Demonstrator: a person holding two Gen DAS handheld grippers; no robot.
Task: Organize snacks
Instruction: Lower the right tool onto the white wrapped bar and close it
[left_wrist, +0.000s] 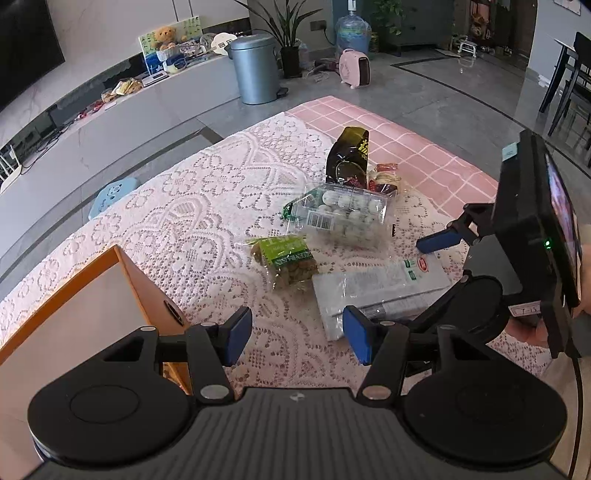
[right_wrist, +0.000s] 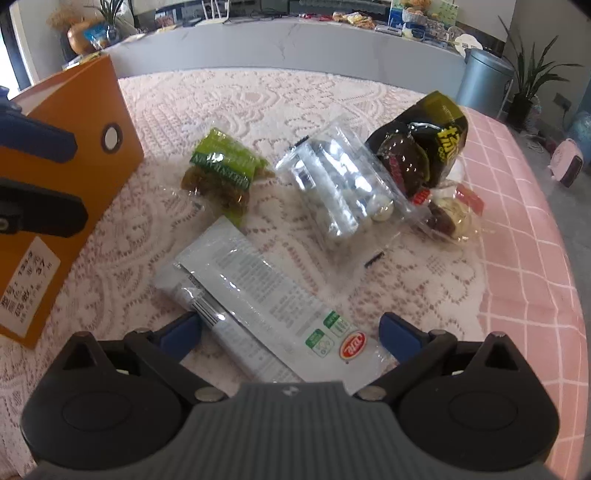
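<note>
The right gripper's (right_wrist: 290, 338) 2 fingers spread wide around the white packet (right_wrist: 255, 314), its near end hidden; left gripper (left_wrist: 297, 332) open, empty.

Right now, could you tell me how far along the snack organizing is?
Nothing looks packed: the orange box shows no snacks inside. The open right gripper straddles the white wafer packet; the left gripper is open. Raisin bag, candy pack and dark bag remain.
</note>
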